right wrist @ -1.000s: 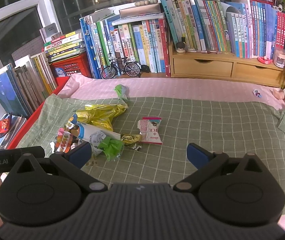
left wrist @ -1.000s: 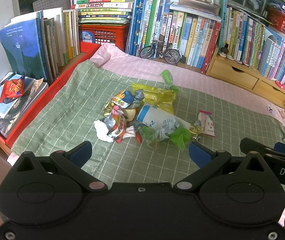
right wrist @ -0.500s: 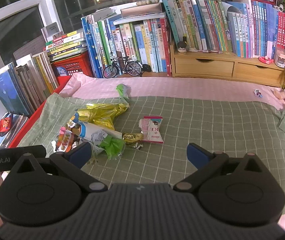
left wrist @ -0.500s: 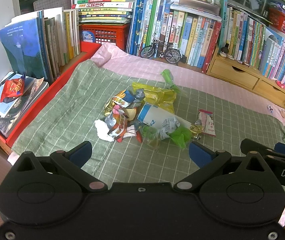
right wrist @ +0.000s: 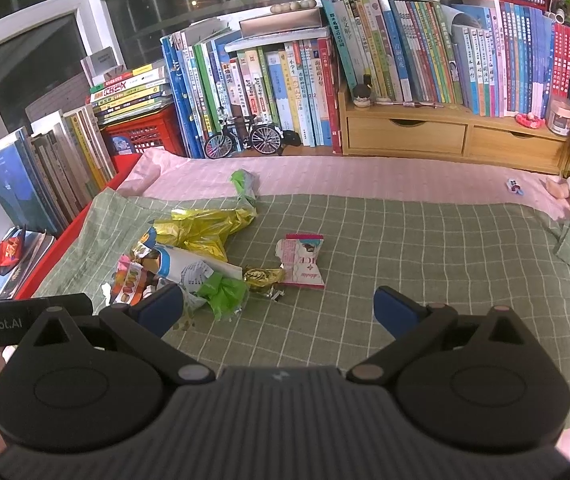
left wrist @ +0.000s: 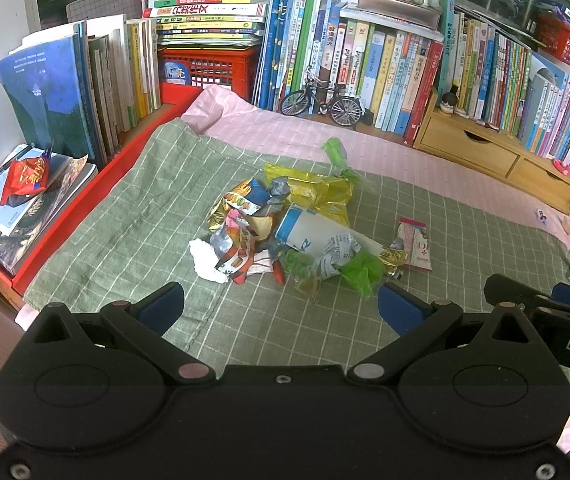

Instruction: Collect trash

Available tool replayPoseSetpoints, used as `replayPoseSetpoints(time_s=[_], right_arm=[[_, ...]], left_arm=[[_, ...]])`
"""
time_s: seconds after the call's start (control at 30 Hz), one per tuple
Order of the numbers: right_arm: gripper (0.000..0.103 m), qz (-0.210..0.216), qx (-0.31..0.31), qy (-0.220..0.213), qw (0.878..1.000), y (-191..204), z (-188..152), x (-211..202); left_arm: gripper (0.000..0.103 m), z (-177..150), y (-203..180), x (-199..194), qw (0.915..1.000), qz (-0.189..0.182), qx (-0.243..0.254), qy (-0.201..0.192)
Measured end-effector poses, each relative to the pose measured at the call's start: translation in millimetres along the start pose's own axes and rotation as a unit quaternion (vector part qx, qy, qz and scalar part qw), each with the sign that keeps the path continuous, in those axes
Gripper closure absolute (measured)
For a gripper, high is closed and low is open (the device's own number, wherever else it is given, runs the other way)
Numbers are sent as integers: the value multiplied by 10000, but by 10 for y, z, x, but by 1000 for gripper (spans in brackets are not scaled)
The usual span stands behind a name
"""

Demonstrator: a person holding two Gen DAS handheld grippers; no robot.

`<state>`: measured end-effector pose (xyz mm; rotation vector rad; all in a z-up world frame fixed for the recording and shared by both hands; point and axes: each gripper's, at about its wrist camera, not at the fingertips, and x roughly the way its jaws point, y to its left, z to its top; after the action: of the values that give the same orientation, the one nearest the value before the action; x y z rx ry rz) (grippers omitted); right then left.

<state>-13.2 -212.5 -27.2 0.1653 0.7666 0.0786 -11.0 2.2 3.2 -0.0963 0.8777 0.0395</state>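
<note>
You held each hand-held gripper, left (left wrist: 281, 306) and right (right wrist: 277, 306), spread and empty near the trash pile (left wrist: 285, 232). It lay on a green checked cloth (left wrist: 133, 232); books (left wrist: 365, 56) and a toy bicycle (left wrist: 322, 98) lined the far side.

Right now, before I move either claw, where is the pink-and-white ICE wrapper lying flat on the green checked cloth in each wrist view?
Left wrist view: the pink-and-white ICE wrapper lies right of centre, at the right end of the trash pile.
Right wrist view: it lies at centre, right of the pile.
Shared landmark: the small black model bicycle by the books.
</note>
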Motion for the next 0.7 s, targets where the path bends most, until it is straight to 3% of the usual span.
replayPoseSetpoints(time_s=[0.57,0.7], right_arm=[[0,-37,-165,-121,9998,12,33,34],[0,-78,-252,-163,9995,-4,109,107]], left_arm=[[0,26,-14,130,9995,190,250,-34],[0,53,42,226,9996,260,108,-42]])
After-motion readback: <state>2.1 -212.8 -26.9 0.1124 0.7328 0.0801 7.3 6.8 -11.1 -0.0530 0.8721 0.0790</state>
